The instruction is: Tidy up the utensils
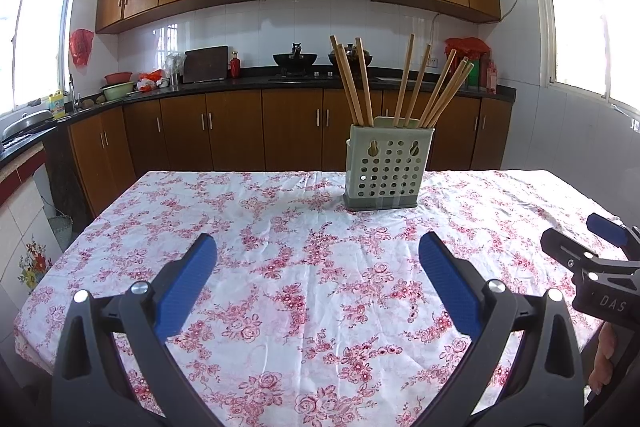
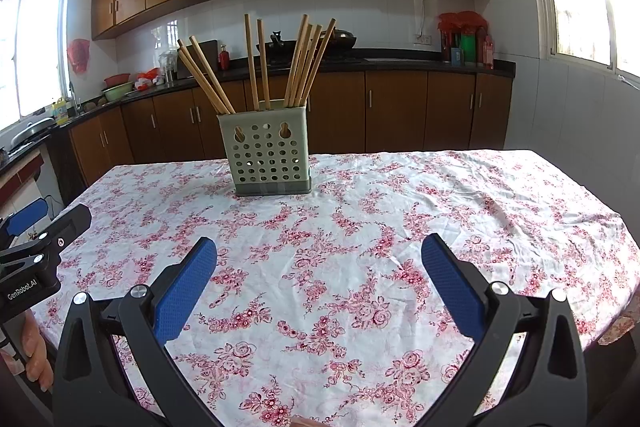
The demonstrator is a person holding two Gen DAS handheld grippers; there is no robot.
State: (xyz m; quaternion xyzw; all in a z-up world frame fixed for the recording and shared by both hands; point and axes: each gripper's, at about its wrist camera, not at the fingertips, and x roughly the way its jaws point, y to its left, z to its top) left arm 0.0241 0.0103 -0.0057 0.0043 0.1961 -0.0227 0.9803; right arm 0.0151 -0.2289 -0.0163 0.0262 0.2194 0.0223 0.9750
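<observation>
A pale green perforated utensil holder (image 1: 386, 167) (image 2: 266, 155) stands upright on the table's far half, with several wooden chopsticks (image 1: 362, 83) (image 2: 304, 61) fanned out of its top. My left gripper (image 1: 318, 247) hovers low over the near side of the table, open and holding nothing, well short of the holder. My right gripper (image 2: 320, 247) is likewise open and holding nothing, with the holder ahead and to its left. Each gripper shows at the edge of the other's view, held in a hand (image 1: 604, 359) (image 2: 34, 351).
A floral tablecloth (image 1: 280, 227) (image 2: 440, 207) covers the table; no loose utensils show on it. Behind are brown kitchen cabinets (image 1: 240, 127), a dark counter with woks (image 1: 294, 59) and bowls, and windows on both sides. The table's edges fall off to left and right.
</observation>
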